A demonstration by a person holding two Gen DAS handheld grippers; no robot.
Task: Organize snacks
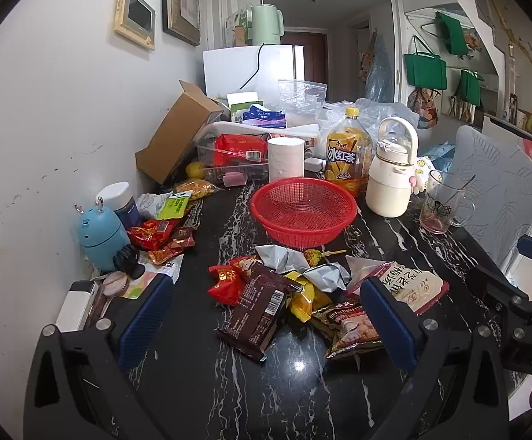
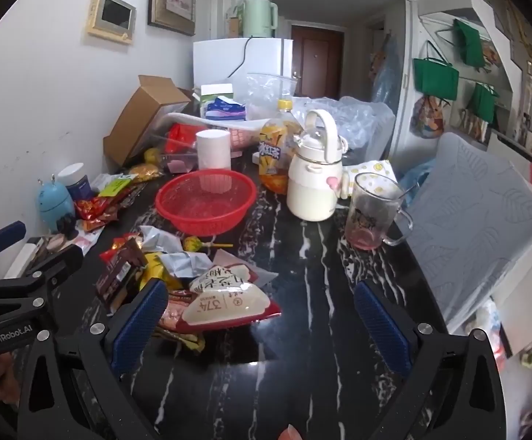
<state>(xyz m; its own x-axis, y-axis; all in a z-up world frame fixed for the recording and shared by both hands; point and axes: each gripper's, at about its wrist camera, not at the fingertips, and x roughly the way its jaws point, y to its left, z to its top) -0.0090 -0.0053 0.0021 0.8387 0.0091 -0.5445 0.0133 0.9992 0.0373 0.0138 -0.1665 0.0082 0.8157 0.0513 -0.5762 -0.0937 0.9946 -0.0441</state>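
Snacks (image 1: 266, 304), a loose pile of light, slippery, crushable foil packets at frame centre below the empty red basket (image 1: 302, 209), are best pinched by a flat sealed edge; left gripper (image 1: 266, 324) and right gripper (image 2: 262, 326) stand spread, empty.

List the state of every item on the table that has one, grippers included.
left gripper: open, holding nothing
right gripper: open, holding nothing
red basket: upright, empty
snack packets: loose heap on the table, none in the basket
iced tea bottle: upright, capped
cream jug: upright, lid closed
glass mug: upright, nearly empty, reddish dregs
cardboard box: tipped against the wall, flap open
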